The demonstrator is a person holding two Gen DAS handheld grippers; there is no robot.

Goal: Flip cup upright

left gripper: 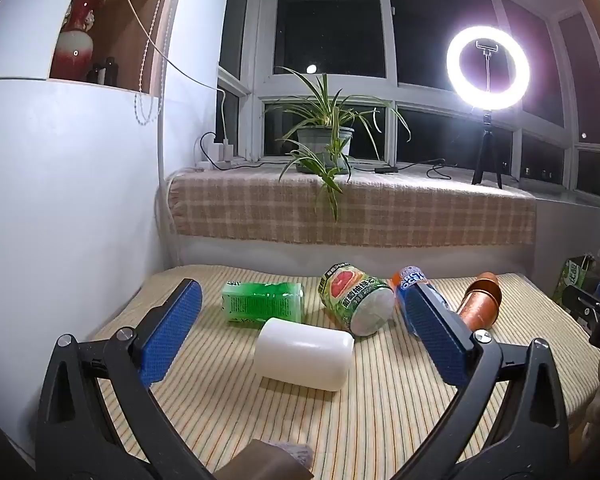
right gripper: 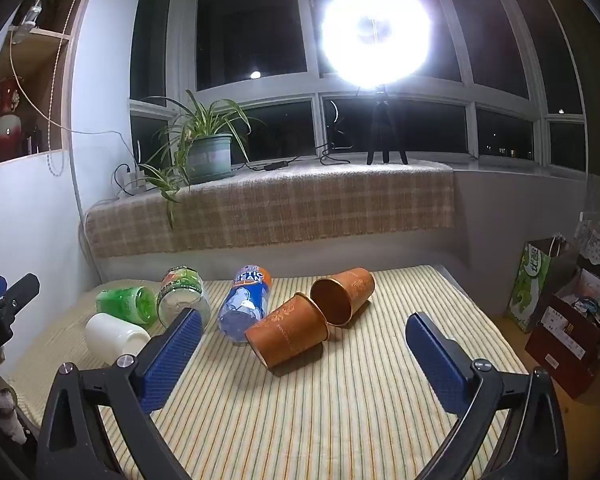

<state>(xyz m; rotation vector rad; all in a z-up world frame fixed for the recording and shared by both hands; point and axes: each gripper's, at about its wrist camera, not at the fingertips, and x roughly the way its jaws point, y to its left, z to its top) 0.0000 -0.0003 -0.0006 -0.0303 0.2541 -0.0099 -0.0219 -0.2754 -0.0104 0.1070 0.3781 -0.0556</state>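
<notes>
Your targets are two copper-orange paper cups with a faint printed pattern, both on their sides toward the right half of the striped mat (right gripper: 340,420), nearer its far edge than the near one. The nearer cup (right gripper: 287,330) lies with its base toward you; the farther cup (right gripper: 342,295) shows you its open mouth, and the two rims touch or very nearly touch.

Your right gripper (right gripper: 304,354) hovers with its blue pads (right gripper: 172,356) spread wide, holding nothing, the nearer cup framed between them. Your left gripper (left gripper: 300,340) is equally wide and empty, facing a white plastic jar (left gripper: 304,354) lying on its side.

The risk — pinch the nearer cup and its rim may nudge the farther one into a roll, or the thin wall may crumple under a hard squeeze. The blue-and-orange plastic bottle (right gripper: 245,304) lies just beside the nearer cup's left and could get bumped.

Only the right view shows both cups whole; in the left view one pad hides most of them, but that view shows the jar, green bottle (left gripper: 264,302) and grapefruit-label can (left gripper: 356,300) clearly.
</notes>
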